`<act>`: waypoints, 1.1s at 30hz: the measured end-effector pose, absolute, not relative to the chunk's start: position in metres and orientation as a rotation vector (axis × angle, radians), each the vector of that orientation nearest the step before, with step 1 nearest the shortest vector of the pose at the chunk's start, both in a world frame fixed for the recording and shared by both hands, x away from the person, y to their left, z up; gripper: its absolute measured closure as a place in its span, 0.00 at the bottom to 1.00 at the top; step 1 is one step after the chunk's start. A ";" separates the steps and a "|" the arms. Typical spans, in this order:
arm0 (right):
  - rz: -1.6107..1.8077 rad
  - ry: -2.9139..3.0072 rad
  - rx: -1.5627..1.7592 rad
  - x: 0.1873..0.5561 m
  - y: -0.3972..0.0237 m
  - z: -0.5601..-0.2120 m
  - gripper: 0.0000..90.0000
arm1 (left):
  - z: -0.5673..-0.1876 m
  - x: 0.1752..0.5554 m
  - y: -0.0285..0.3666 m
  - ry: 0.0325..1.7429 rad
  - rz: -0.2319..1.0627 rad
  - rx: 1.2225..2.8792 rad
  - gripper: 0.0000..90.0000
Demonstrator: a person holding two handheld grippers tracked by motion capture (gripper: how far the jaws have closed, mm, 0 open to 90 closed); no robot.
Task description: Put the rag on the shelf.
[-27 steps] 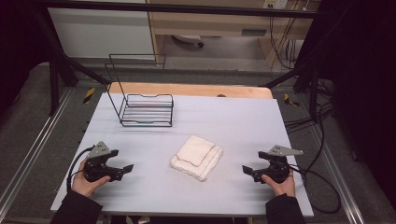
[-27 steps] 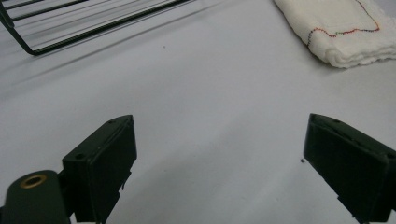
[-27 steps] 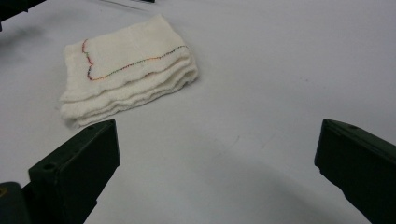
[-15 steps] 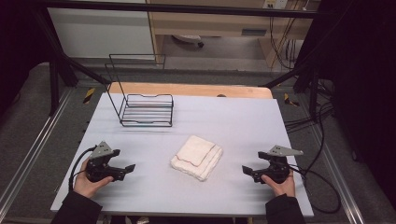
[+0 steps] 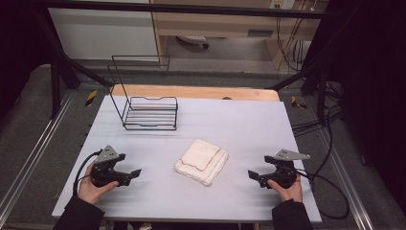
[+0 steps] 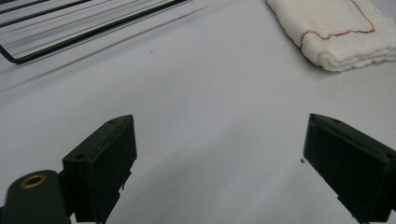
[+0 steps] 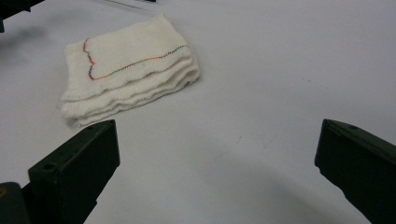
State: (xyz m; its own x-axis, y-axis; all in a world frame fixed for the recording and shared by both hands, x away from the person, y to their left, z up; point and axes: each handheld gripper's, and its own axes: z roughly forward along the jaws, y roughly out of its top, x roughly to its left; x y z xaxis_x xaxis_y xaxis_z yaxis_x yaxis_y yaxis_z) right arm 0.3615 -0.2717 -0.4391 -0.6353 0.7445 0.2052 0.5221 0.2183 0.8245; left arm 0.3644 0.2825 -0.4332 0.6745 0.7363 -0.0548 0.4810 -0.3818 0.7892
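White folded towel lies mid-table between the left gripper and right gripper — both wide open, holding nothing — so next one must reach in and pinch it.

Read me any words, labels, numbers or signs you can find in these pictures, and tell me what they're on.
No text can be read.
The folded white cloth carries only coloured stitching, no letters.
The wire rack and both grippers show no readable label.
A blue strip under the far bench is too blurred to read.
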 end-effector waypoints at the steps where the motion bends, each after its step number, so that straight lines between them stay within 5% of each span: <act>1: 1.379 2.257 1.200 0.362 -0.272 -0.439 0.01 | -0.433 0.364 0.282 0.937 0.389 2.054 0.11; 33: 1.338 2.268 1.198 0.361 -0.267 -0.440 0.01 | -0.424 0.374 0.194 0.893 0.353 2.132 0.15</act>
